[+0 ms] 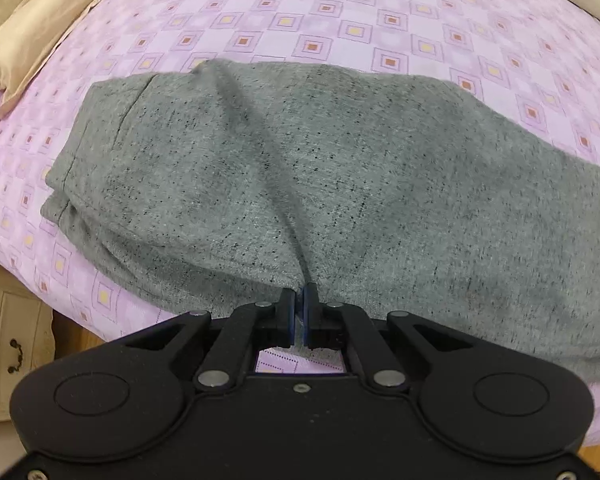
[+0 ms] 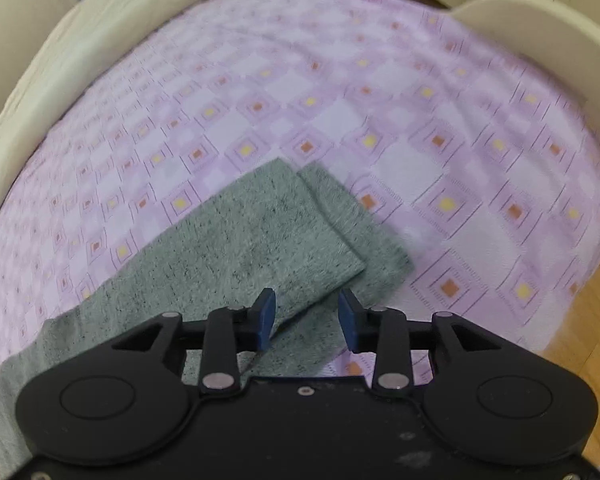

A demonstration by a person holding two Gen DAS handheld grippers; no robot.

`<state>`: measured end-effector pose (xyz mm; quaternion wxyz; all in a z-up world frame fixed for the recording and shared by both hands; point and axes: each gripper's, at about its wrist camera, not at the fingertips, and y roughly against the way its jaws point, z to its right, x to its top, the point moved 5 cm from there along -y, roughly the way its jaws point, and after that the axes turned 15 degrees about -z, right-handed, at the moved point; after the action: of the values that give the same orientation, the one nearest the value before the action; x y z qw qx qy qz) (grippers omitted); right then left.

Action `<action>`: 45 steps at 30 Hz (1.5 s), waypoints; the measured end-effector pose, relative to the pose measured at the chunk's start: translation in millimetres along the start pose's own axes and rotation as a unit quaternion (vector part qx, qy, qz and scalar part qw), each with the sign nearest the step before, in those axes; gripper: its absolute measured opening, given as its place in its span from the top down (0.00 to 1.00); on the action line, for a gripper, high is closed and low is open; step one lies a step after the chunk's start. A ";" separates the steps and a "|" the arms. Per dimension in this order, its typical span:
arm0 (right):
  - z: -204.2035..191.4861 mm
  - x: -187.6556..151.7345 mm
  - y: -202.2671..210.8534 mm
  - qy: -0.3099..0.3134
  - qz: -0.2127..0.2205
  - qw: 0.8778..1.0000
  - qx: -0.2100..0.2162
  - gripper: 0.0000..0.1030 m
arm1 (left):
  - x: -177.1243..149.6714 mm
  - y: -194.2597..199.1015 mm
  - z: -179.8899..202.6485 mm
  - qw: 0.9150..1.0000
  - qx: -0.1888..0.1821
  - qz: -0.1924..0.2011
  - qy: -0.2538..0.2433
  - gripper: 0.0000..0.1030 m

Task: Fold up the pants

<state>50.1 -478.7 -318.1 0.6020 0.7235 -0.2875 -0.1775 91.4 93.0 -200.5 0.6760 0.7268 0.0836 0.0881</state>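
Grey pants — no legible writing.

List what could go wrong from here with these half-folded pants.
1. The left hand-held gripper is shut on the near edge of the grey pants; lifting now may drag a ridge through the fold.
2. The right hand-held gripper is open over the leg ends, which lie offset, so the cuffs may stay misaligned.
3. The pants lie close to the bed edge and could slip off.
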 end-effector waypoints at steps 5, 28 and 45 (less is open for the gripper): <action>-3.1 10.7 -19.9 -0.016 -0.013 1.000 0.012 0.64 | 2.9 -5.7 1.4 1.000 0.006 -0.002 0.000 0.95; 0.6 -7.0 7.0 0.119 0.019 0.990 -0.072 0.93 | -29.4 -38.0 9.1 0.999 0.035 -0.032 -0.002 0.93; -31.1 -9.2 43.8 0.191 0.082 0.975 -0.085 0.72 | -57.4 1.8 -0.6 0.999 0.040 -0.004 -0.017 0.81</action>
<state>53.0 -453.8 -269.7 0.7173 0.6644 -0.2097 -0.0101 35.6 79.6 -199.5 0.6477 0.7545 0.0791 0.0697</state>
